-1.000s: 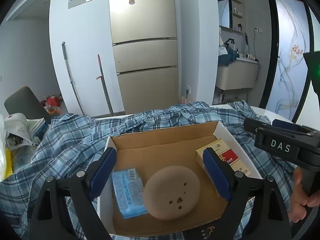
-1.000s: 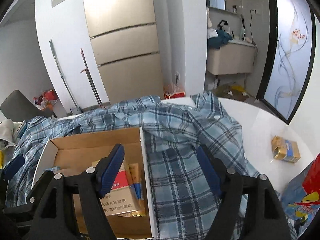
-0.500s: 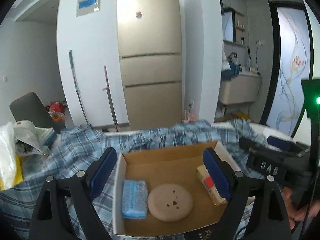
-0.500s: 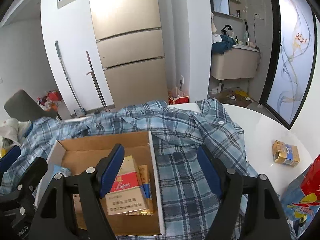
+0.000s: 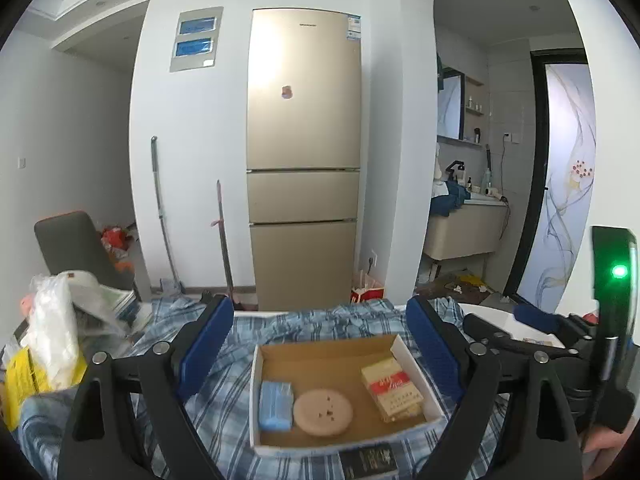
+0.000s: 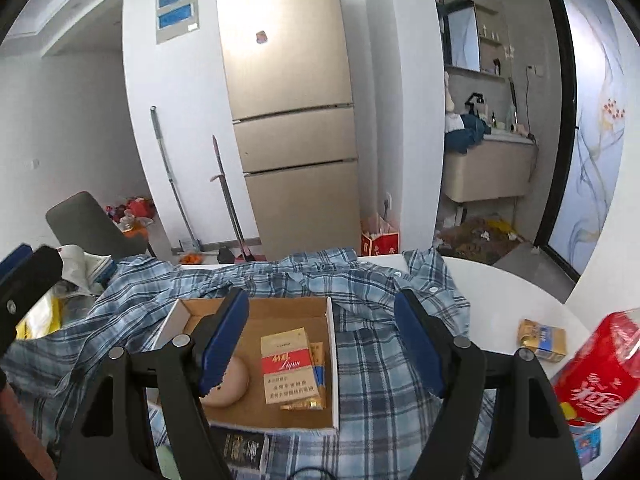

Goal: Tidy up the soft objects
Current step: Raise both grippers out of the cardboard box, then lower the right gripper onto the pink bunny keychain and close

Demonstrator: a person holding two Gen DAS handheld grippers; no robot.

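1. Currently both grippers hover above the table with nothing held: the left gripper (image 5: 320, 354) has its fingers wide apart, and the right gripper (image 6: 322, 344) has its fingers apart too.
2. Low in the centre of both views sits the open cardboard box (image 5: 326, 346), resting on the plaid shirt (image 6: 372, 364).
3. Inside lie a blue tissue pack (image 5: 275, 405), a round beige puff (image 5: 323, 412) and a red-and-white cigarette pack (image 6: 289, 364).
4. Sorting looks between picks; the shirt remains spread and unfolded.
5. Next, I judge, a gripper must drop toward the shirt's edge or the small pack (image 6: 543, 339) at right, then pinch.
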